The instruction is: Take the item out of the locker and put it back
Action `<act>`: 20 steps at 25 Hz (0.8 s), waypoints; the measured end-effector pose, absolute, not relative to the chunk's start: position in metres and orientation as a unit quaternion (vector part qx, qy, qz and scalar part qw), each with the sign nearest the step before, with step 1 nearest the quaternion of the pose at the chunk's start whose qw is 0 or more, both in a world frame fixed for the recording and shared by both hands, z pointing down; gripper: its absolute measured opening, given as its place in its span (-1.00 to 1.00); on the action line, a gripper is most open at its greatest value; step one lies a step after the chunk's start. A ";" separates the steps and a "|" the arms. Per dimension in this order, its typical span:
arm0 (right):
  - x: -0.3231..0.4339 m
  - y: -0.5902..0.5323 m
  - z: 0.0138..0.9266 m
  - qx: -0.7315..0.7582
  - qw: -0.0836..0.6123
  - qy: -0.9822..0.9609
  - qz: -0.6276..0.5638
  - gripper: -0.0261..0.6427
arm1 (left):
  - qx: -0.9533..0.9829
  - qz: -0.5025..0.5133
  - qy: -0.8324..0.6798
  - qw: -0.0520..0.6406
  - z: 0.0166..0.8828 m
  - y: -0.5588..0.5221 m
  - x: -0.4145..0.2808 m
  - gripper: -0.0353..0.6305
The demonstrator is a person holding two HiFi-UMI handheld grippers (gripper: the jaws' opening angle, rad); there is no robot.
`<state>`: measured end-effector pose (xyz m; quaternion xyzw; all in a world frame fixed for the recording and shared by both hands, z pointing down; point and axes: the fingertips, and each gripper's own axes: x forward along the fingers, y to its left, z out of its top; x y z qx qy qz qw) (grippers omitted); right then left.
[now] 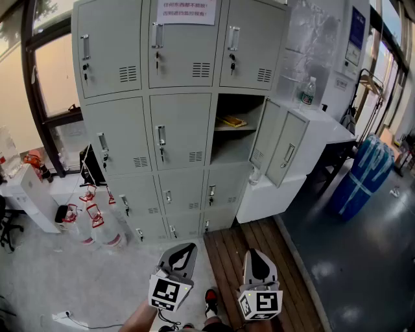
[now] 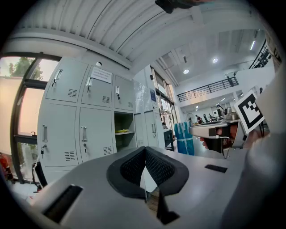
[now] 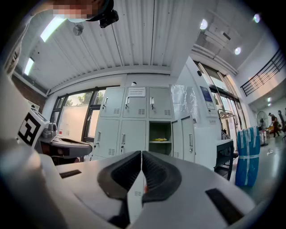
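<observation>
Left claw: the grey two-jaw left claw [image 1: 186, 249] is held level and low in the head view. Its black ribbed pads [image 2: 133, 166] are pressed together at the tips with nothing between them.
Right claw: the grey two-jaw right claw [image 1: 255, 255] is just beside it and also level. Its black pads [image 3: 154, 169] meet along one line and grip nothing.
Item: a flat, yellow item [image 1: 233, 121], low and wider than tall, lies on the shelf. Its material is too small to tell.
Item's place: it is inside the open compartment [image 1: 237, 150], on the thin grey shelf [image 1: 224, 128] across its upper part. It sits towards the back and is well apart from both claws.
Locker: the tall pale-grey metal locker bank [image 1: 123, 139] has handles and vent slots on its shut doors. The open compartment is in the right column, second row from the top.
Door: the pale-grey open door [image 1: 277, 149] of that compartment is swung out to the right.
Notice: a white paper notice [image 1: 188, 11] with red print is stuck on a top-row door.
Floor: a brown wooden plank strip [image 1: 233, 256] runs from the locker's foot towards the claws.
</observation>
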<state>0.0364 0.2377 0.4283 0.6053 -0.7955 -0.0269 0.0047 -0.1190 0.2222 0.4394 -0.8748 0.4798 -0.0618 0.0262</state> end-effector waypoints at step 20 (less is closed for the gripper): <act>0.081 0.097 0.426 0.599 -0.003 -0.800 -0.017 -0.86 | -0.870 -0.065 0.488 0.026 0.432 0.083 -0.075 -0.83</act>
